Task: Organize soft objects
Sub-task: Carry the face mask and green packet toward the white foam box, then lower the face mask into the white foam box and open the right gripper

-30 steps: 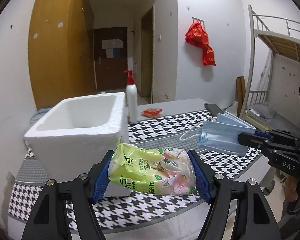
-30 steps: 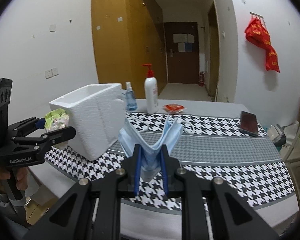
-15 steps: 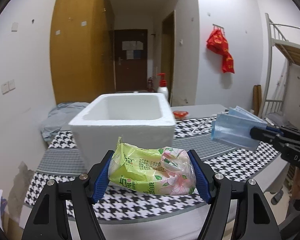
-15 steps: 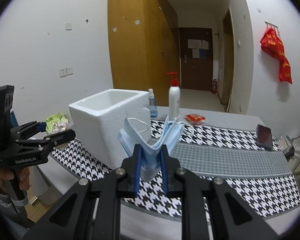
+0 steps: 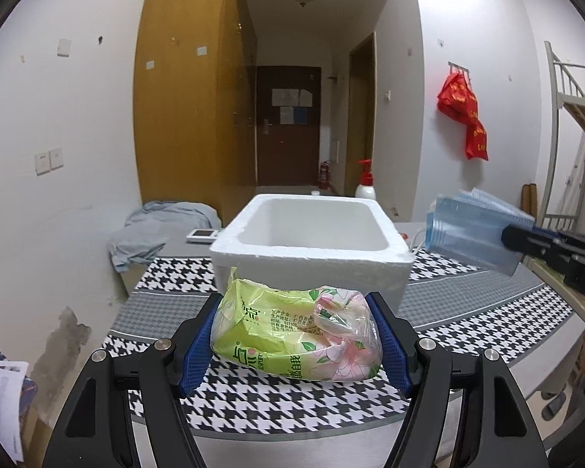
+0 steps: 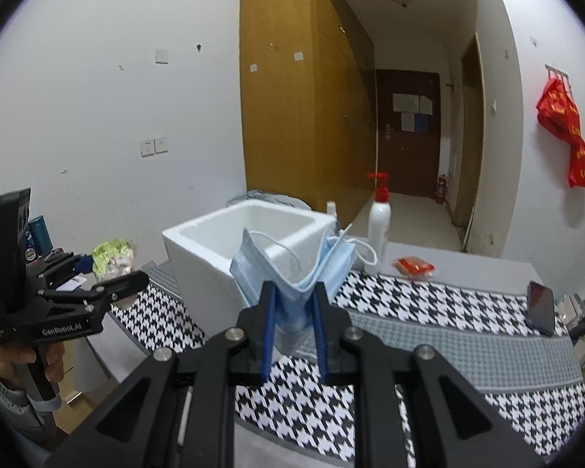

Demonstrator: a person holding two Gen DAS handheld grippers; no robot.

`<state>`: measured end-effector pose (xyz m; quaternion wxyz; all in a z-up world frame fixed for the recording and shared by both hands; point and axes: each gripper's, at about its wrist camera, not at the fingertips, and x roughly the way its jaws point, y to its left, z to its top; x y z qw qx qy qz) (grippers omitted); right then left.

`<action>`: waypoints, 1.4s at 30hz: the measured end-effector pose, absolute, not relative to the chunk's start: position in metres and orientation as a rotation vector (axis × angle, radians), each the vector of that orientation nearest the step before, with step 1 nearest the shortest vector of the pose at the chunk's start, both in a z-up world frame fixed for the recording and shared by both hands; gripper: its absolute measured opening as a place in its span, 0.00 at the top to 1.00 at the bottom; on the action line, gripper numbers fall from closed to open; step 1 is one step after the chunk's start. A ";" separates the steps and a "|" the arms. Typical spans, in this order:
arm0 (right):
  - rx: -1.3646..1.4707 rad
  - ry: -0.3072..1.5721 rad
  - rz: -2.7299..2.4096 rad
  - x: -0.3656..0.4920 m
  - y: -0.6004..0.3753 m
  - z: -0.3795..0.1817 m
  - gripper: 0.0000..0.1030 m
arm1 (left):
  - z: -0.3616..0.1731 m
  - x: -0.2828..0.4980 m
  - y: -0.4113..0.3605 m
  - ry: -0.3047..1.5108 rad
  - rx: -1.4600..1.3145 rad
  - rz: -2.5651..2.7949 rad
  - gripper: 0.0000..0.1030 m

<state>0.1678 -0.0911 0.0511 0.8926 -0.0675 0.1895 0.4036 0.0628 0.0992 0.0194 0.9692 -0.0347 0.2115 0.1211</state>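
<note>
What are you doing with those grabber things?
A person holds a hand-held gripper in each hand. The left hand-held gripper squeezes a green tissue pack. The right hand-held gripper pinches folded blue face masks. Both are held in front of the white foam box on the checked table.

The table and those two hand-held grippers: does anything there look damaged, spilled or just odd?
Nothing is spilled. The green tissue pack is crumpled and half empty in the left hand-held gripper, and the blue face masks fold into a V in the right hand-held gripper. The white foam box stands upright and empty.
</note>
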 end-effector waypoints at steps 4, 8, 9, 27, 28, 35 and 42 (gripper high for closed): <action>-0.150 0.377 0.861 0.169 -0.079 0.058 0.80 | 0.020 0.063 0.107 0.424 -0.084 0.251 0.29; -0.145 0.378 0.880 0.175 -0.068 0.062 0.80 | 0.018 0.061 0.115 0.426 -0.095 0.268 0.29; -0.143 0.377 0.887 0.176 -0.066 0.062 0.80 | 0.018 0.061 0.116 0.425 -0.095 0.272 0.29; -0.123 0.384 0.920 0.199 -0.016 0.065 0.80 | 0.011 0.065 0.138 0.436 -0.100 0.300 0.29; -0.123 0.392 0.919 0.201 -0.012 0.064 0.80 | 0.011 0.066 0.139 0.435 -0.103 0.299 0.29; -0.138 0.428 0.928 0.211 0.010 0.056 0.80 | 0.008 0.070 0.144 0.426 -0.101 0.303 0.29; -0.150 0.452 0.929 0.220 0.025 0.053 0.80 | 0.004 0.073 0.149 0.436 -0.111 0.316 0.29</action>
